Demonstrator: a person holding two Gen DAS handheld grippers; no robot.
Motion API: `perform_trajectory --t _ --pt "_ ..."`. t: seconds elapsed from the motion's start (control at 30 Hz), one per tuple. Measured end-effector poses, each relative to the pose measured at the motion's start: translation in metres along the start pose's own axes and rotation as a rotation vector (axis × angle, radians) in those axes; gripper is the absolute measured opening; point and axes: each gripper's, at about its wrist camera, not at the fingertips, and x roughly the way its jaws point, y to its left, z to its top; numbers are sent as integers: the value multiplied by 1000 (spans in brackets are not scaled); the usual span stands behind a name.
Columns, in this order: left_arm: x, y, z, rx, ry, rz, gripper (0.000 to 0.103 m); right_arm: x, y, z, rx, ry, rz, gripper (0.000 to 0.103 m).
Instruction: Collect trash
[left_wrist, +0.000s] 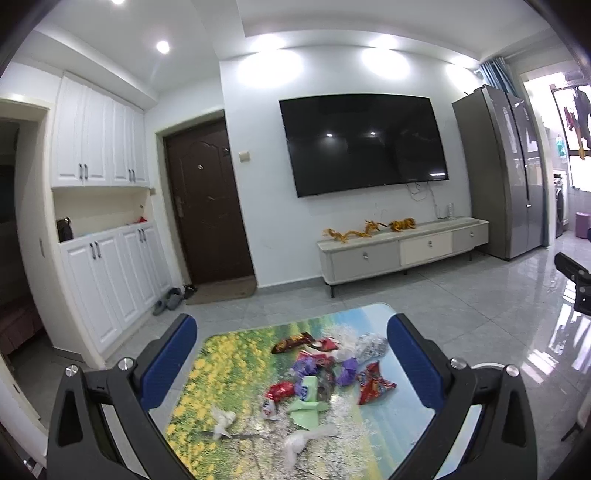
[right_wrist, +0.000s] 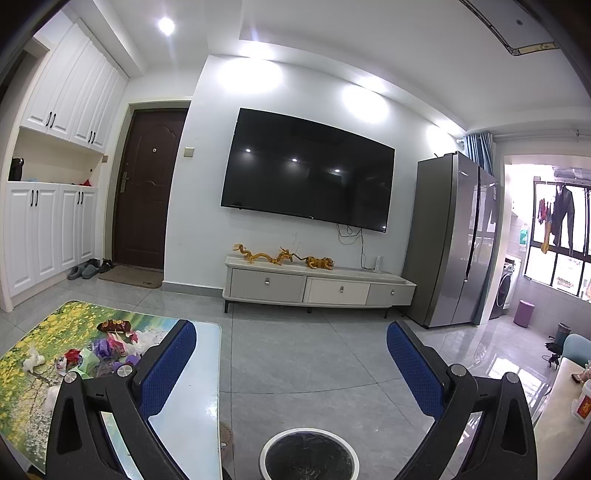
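A heap of wrappers (left_wrist: 325, 373) and crumpled tissues (left_wrist: 223, 421) lies on the flower-print table (left_wrist: 229, 373). The left gripper (left_wrist: 291, 369) hangs over it, jaws wide and empty; the right gripper (right_wrist: 291, 373), likewise open, hangs above the bin (right_wrist: 308, 456) on the floor beside the table. Nothing looks collected yet; the next move calls for lowering onto one wrapper.
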Motion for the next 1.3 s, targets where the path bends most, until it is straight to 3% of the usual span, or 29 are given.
perform_trajectory --t 0.2,0.4,0.6,0.83,1.07,1.3 --pt "9 -7 3 -7 11 -38 103 4 -7 -2 35 -8 29 103" --pt "9 -10 3 0 -2 -21 103 11 -13 -6 49 4 38 103" --pt "21 -3 -2 -14 33 -29 103 12 -12 -6 27 8 33 103" --pt "43 27 -16 -66 85 -6 103 16 -7 -13 38 9 131 103" --pt "73 69 -67 -120 237 10 103 56 35 -32 2 178 335 103" --pt "110 69 -138 -107 460 -130 99 120 84 -53 40 392 564 103"
